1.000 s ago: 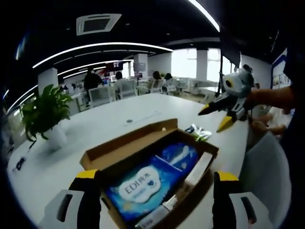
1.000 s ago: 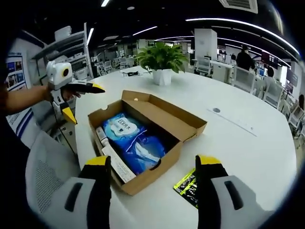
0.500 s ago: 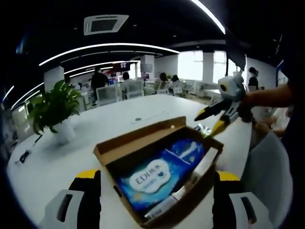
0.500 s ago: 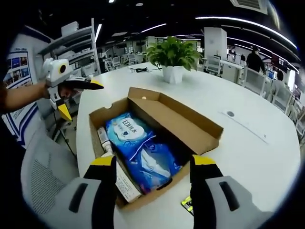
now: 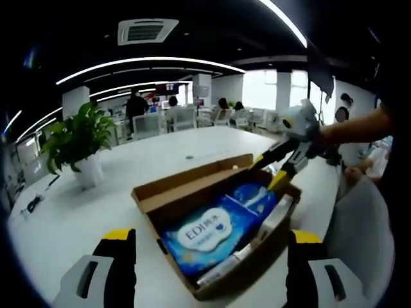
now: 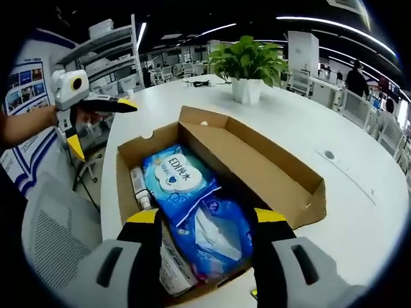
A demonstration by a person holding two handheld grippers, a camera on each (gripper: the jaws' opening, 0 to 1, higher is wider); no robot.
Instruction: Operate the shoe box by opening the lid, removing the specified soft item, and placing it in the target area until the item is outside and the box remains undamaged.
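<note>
Item: blue soft pack (image 6: 192, 205) inside open shoe box (image 6: 282, 170) on counter (image 6: 359, 212), frame centre | Axis: upper left to lower right | Right hand-held gripper (image 6: 205, 221) directly above, jaws apart, nearer | Left hand-held gripper (image 6: 103, 119) upper left, beside box, jaws apart.

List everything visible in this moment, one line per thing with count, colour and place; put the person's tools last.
Shoe box: one, brown cardboard, open on the white table, lid flap folded out.
Wipes packs: two, blue soft packs, lying inside the box.
Tube: one, pale with a dark cap, along the box's inner wall beside the packs.
Table: one, white, round-edged, under the box.
Potted plant: one, green in a white pot, on the table beyond the box.
Chair: one, grey mesh, beside the table.
Left tool: one, white with yellow-tipped black jaws, open, beside the box.
Right tool: one, same colours, open, over the box's end.
</note>
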